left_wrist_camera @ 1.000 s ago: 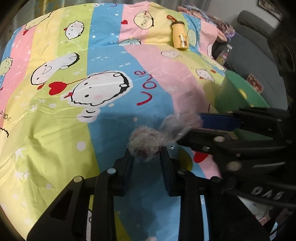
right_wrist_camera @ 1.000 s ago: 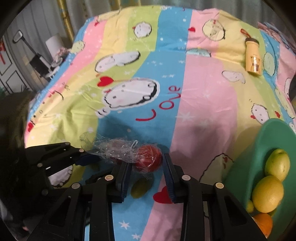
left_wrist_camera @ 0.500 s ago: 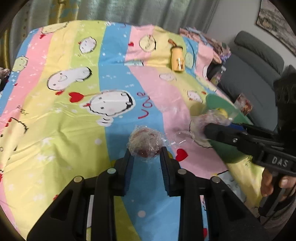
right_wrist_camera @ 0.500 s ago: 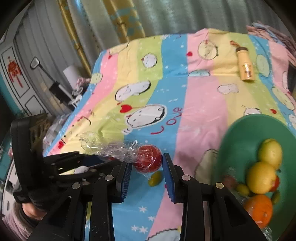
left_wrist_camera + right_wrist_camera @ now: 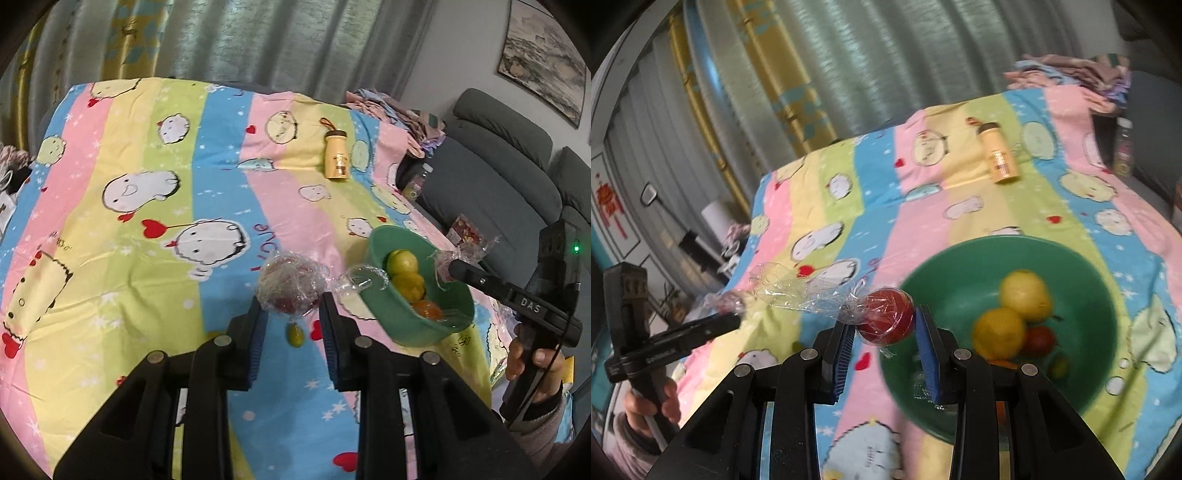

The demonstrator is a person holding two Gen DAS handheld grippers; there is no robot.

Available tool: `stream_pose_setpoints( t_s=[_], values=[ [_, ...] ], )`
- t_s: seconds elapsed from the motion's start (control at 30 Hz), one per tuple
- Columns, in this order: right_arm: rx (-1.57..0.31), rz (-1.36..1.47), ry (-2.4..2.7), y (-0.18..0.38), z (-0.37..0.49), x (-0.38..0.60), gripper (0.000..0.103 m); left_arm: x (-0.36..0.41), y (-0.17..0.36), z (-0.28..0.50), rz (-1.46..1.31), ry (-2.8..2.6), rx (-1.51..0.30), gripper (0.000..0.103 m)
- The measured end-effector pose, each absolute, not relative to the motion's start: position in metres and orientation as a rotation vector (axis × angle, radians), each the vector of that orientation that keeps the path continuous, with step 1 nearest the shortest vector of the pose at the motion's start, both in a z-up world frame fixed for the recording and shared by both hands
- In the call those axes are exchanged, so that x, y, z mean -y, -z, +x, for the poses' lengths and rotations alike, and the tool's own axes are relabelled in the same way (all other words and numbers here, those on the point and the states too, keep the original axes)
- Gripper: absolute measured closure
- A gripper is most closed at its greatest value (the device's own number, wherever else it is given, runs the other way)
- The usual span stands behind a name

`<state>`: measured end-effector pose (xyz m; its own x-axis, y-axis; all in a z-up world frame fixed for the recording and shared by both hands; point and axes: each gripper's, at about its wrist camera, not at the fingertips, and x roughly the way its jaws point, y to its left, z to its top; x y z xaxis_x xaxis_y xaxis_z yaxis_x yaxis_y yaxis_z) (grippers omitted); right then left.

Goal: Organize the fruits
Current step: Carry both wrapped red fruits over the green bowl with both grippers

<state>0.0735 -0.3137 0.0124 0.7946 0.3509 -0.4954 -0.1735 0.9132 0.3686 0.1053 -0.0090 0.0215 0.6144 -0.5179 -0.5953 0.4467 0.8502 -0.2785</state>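
A red fruit [image 5: 885, 316] wrapped in clear film [image 5: 798, 291] is held in the air between the two grippers. The package is long: it runs from the fruit at one end, through a twisted stretch of film, to a crumpled wad of wrap [image 5: 290, 282] at the other end. In the right wrist view this axis lies nearly level, a little raised toward the left, with the fruit end pointing to the bowl [image 5: 938, 280].

The right gripper [image 5: 884, 332] has its jaws clenched on the fruit, one blue pad on each side. The left gripper [image 5: 290, 314] has its jaws closed on the crumpled wad, which has something dark red inside; what this is I cannot tell. In the left wrist view the right gripper's tip [image 5: 452, 267] is over the bowl [image 5: 406, 325] with film around it.

The bowl is green and sits on the bed, on a striped sheet [image 5: 147, 229] with cartoon figures. Inside it are a yellow-green fruit [image 5: 1025, 295], a yellow fruit [image 5: 999, 332], a red one [image 5: 1039, 339] and some orange at the bottom. In the right wrist view the held fruit is just beside the bowl's near-left rim, above it.

A small green fruit [image 5: 295, 335] lies on the sheet below the left gripper. A yellow bottle [image 5: 337, 159] lies on its side further away on the bed. Behind are curtains [image 5: 240, 40] and a grey sofa [image 5: 491, 155].
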Motion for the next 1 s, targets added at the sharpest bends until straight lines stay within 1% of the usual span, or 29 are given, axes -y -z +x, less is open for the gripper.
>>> stream_pose_setpoints(
  t_s=[0.47,0.67,0.77,1.0],
  values=[
    [-0.533,0.394,-0.226,-0.007,0.063,0.365,0.068,0.092,-0.033,0.106,-0.048,0.675,-0.727,0.075],
    [-0.545,0.337,-0.148,-0.008,0.074,0.373,0.068,0.141,-0.03,0.116,0.009,0.724,-0.766,0.075],
    [-0.545,0.352,-0.147,-0.005,0.079,0.38,0.068,0.165,-0.027,0.12,0.064,0.735,-0.776,0.075],
    [-0.563,0.347,-0.124,0.006,0.082,0.388,0.068,0.194,-0.012,0.124,0.167,0.718,-0.794,0.075]
  ],
)
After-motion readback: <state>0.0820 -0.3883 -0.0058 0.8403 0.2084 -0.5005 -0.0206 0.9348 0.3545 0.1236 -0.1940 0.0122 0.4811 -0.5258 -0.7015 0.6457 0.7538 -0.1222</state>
